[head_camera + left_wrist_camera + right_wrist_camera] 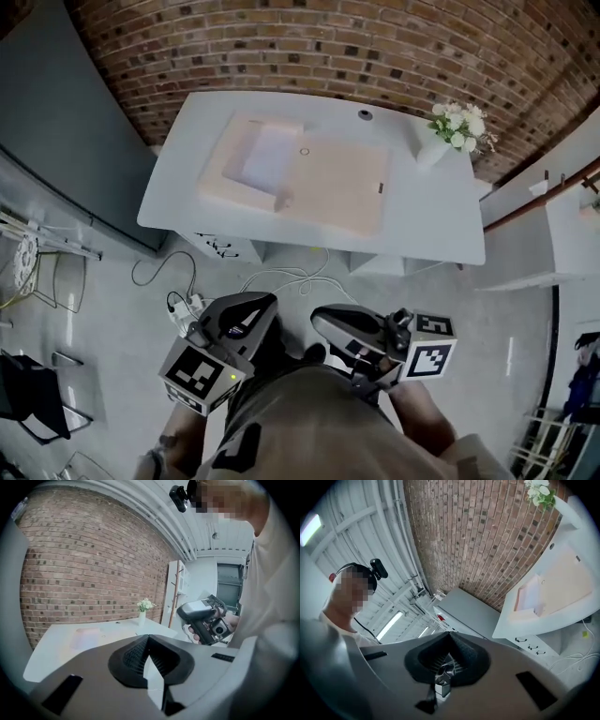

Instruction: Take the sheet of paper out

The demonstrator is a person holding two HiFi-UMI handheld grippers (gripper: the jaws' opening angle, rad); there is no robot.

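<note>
A pale white rectangular sheet of paper point(269, 157) lies flat in the left half of an open beige case point(342, 192) on the white table point(441, 234). The left gripper point(253, 307) and right gripper point(328, 326) are well short of the table, both with jaws closed on nothing.

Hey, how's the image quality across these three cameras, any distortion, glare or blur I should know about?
Head view: fisheye bends the brick wall and white table; the light is even, and the pale paper nearly washes out. Left gripper view: heavy barrel distortion, dark rim, table soft. Right gripper view: scene tilted, ceiling lights glare brightly.
</note>
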